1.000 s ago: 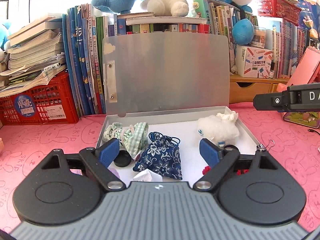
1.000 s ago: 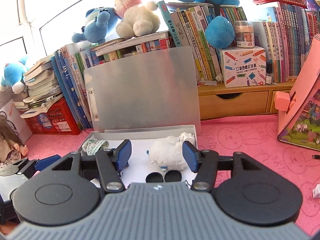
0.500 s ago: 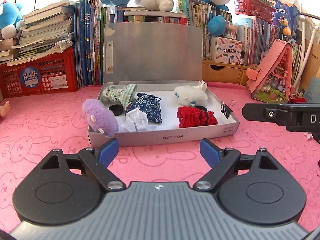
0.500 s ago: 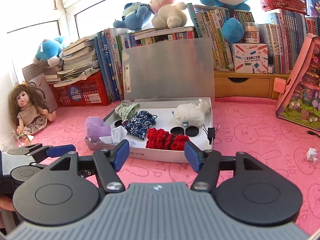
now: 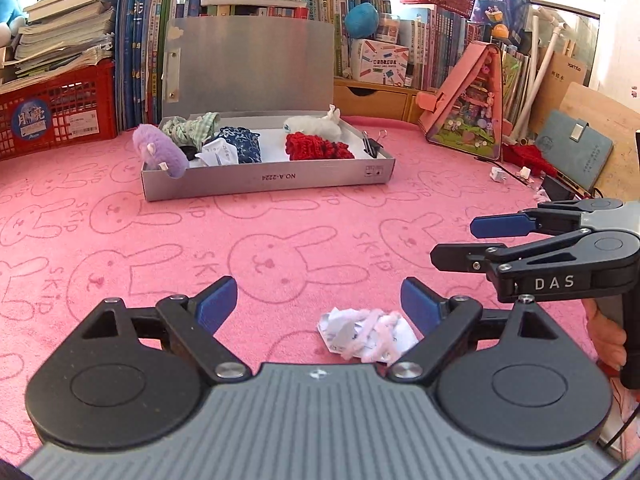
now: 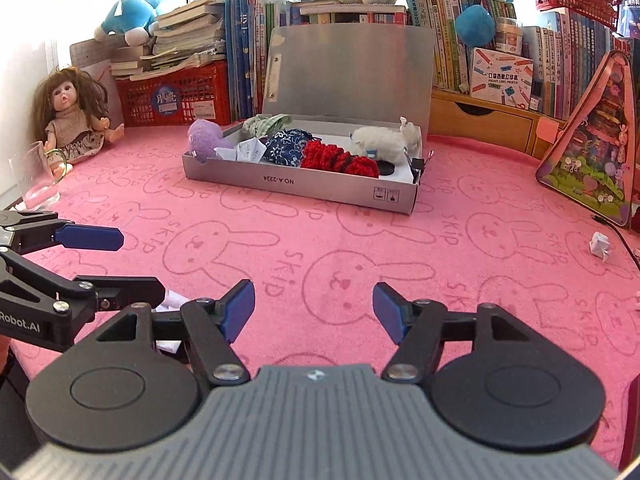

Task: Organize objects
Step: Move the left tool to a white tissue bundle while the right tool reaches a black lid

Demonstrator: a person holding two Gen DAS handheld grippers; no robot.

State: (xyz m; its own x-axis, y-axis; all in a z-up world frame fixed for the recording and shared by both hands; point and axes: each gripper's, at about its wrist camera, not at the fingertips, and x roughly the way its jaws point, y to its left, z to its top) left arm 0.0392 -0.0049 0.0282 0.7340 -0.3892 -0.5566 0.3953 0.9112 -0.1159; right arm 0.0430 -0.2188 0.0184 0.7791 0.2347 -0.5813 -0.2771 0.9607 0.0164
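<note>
A flat grey box (image 5: 268, 182) (image 6: 320, 188) with its lid upright stands far back on the pink rabbit-print cloth. In it lie a purple plush (image 5: 160, 151), a blue floral pouch (image 5: 240, 148), a red knitted piece (image 5: 318, 148) and a white plush (image 5: 314, 124). A crumpled white paper (image 5: 366, 336) lies on the cloth, low between the fingers of my open left gripper (image 5: 318, 308), untouched. My right gripper (image 6: 314, 312) hangs over bare cloth, jaws opening, nothing between them. Each gripper shows at the edge of the other's view.
A doll (image 6: 74, 116) and a clear glass (image 6: 34, 176) stand at the left. Red crates (image 5: 52, 116), books and plush toys line the back. A pink triangular case (image 5: 472, 108) leans at the right. A small paper wad (image 6: 600, 244) lies at the right on the cloth.
Both grippers have drawn back from over the box toward the near cloth and sunk lower. The crumpled paper has come into the left wrist view. The right jaws stand wider.
</note>
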